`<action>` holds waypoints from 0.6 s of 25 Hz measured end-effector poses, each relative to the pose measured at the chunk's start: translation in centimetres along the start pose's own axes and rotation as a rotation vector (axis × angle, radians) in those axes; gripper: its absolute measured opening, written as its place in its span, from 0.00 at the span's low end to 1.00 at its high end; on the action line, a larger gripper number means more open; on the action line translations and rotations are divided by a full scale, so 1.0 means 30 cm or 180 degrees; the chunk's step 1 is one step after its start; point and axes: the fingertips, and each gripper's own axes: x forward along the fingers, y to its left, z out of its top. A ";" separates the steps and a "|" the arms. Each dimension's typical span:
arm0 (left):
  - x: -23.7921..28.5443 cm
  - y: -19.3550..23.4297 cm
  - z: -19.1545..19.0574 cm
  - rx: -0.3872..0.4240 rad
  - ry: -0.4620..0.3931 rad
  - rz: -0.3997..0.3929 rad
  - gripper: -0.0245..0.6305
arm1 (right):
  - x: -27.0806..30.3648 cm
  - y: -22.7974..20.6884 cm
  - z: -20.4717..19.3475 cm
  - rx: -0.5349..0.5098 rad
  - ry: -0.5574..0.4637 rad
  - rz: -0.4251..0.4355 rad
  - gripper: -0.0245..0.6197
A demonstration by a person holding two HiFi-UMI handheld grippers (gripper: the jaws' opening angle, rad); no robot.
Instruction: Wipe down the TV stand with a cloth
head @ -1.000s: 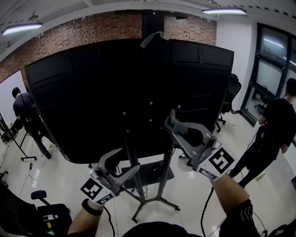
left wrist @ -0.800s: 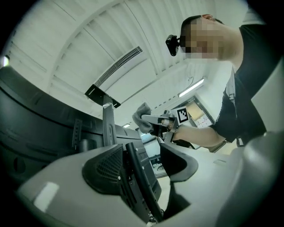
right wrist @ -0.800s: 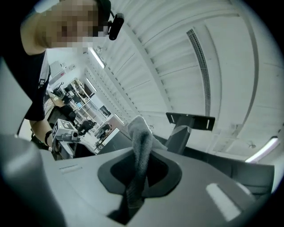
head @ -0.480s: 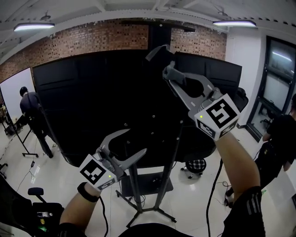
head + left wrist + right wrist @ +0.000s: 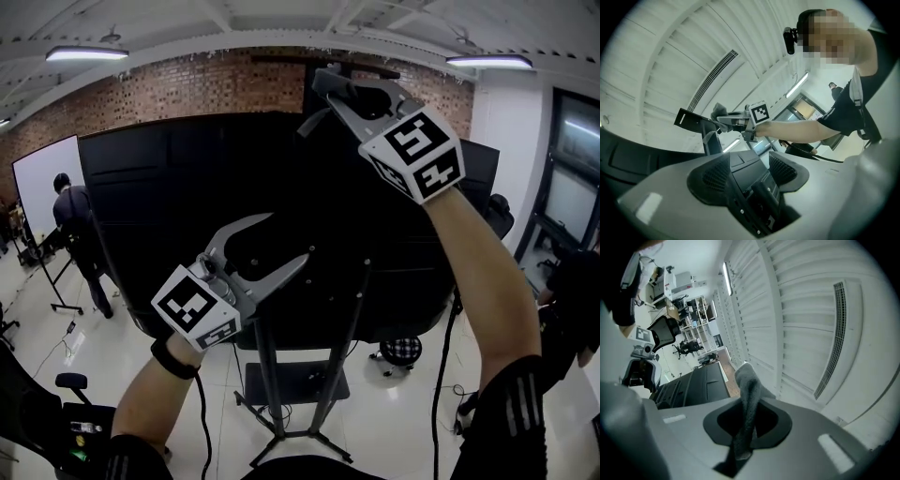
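**Cloth held high at the top of the stand**

The right hand-held gripper (image 5: 325, 84) is up above the upper edge of the black TV (image 5: 187, 206). Its jaws are closed on a grey cloth (image 5: 749, 394), which runs between them and sticks out past the tips. The cloth sits by the top of the stand's post; whether it touches the post cannot be told.

The left hand-held gripper (image 5: 281, 240) hangs lower, in front of the TV's back. Its jaws are apart with nothing between them. The stand (image 5: 265, 375) has its legs on the white floor. A person (image 5: 75, 220) is at far left beside a whiteboard (image 5: 37, 178).
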 end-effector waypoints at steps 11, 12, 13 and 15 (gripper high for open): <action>0.027 0.074 0.030 -0.0076 -0.0031 0.0178 0.47 | 0.124 -0.036 -0.115 -0.0067 0.0360 0.0015 0.08; 0.027 0.066 0.023 -0.0087 -0.0030 0.0179 0.47 | 0.121 -0.028 -0.119 -0.0053 0.0365 0.0027 0.08; 0.025 0.057 0.015 -0.0094 -0.0028 0.0173 0.47 | 0.118 -0.016 -0.122 -0.0046 0.0378 0.0049 0.08; 0.019 0.039 -0.001 -0.0113 -0.0023 0.0161 0.47 | 0.113 0.017 -0.131 -0.0072 0.0401 0.0099 0.08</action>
